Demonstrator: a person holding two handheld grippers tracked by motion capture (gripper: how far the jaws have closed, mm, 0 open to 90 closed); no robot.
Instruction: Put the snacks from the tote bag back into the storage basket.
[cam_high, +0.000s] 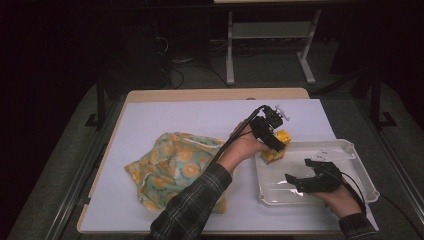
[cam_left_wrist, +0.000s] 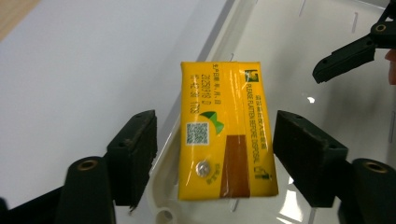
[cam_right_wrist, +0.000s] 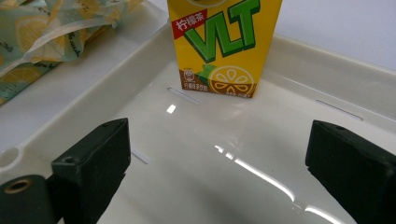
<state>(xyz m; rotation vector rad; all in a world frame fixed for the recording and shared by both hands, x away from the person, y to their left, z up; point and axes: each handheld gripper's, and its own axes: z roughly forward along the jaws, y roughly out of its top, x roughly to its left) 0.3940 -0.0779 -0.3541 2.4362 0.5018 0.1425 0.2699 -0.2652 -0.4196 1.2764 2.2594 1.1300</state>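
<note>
A yellow lemon-tea carton (cam_high: 276, 150) stands upright inside the white tray (cam_high: 350, 150), in its far left corner. My left gripper (cam_high: 274, 141) hangs right above it. In the left gripper view the carton's top (cam_left_wrist: 224, 135) lies between the open jaws with a gap on each side, so my left gripper (cam_left_wrist: 215, 144) is open. My right gripper (cam_high: 299, 172) hovers low over the tray's near part and is open with nothing in it. In the right gripper view the carton (cam_right_wrist: 224, 42) stands ahead of my right gripper (cam_right_wrist: 217, 163), against the tray's far wall (cam_right_wrist: 317, 58).
A lemon-print cloth bag (cam_high: 172, 165) lies crumpled on the white mat (cam_high: 165, 115) to the left of the tray; its edge (cam_right_wrist: 51, 32) shows beyond the tray's rim. One jaw of the right gripper (cam_left_wrist: 345, 56) reaches in over the tray floor. A table frame (cam_high: 270, 30) stands behind.
</note>
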